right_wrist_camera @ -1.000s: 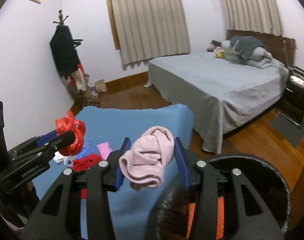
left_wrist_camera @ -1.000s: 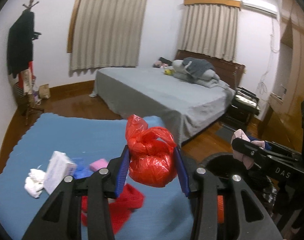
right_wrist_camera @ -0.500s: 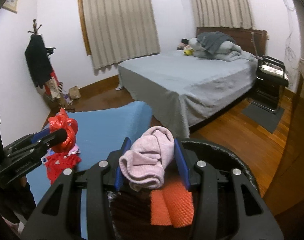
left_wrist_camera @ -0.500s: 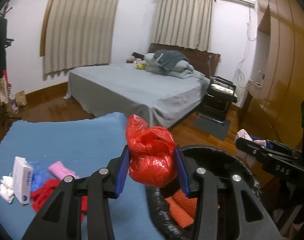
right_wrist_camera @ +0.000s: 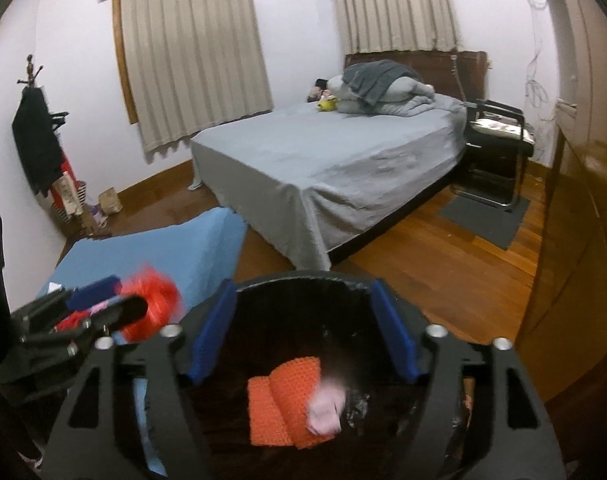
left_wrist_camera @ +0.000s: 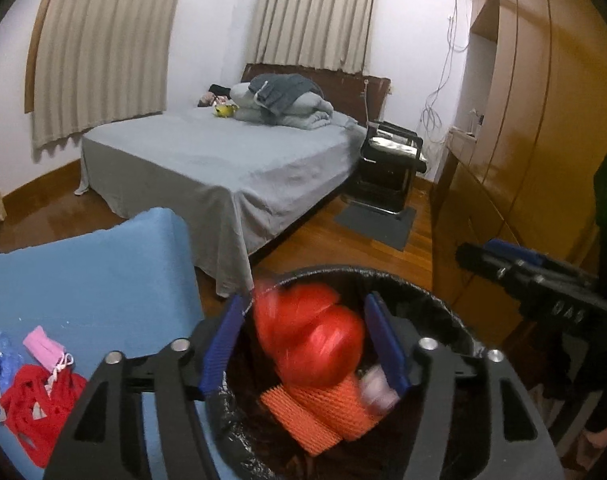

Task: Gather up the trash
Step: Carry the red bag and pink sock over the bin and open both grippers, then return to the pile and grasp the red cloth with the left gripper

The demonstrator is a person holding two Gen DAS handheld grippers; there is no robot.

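1. The red plastic bag (left_wrist_camera: 309,340), crumpled, glossy and motion-blurred, hangs between the left gripper (left_wrist_camera: 303,340) pads, long axis roughly upright, knotted end up.
2. Whether those wide-set pads touch it, I cannot tell.
3. It is above the black bin (left_wrist_camera: 443,304).
4. The right gripper (right_wrist_camera: 301,332) is spread, empty.
5. The pink sock (right_wrist_camera: 325,410), blurred, lies on orange mesh (right_wrist_camera: 279,402) inside.

right gripper (right_wrist_camera: 303,330): jaws now spread, pink sock (right_wrist_camera: 325,410) dropped into the bin (right_wrist_camera: 303,280) beside the orange net (right_wrist_camera: 281,400) | left gripper (left_wrist_camera: 303,338): jaws widened over the bin, red bag (left_wrist_camera: 309,338) blurred, loose between them
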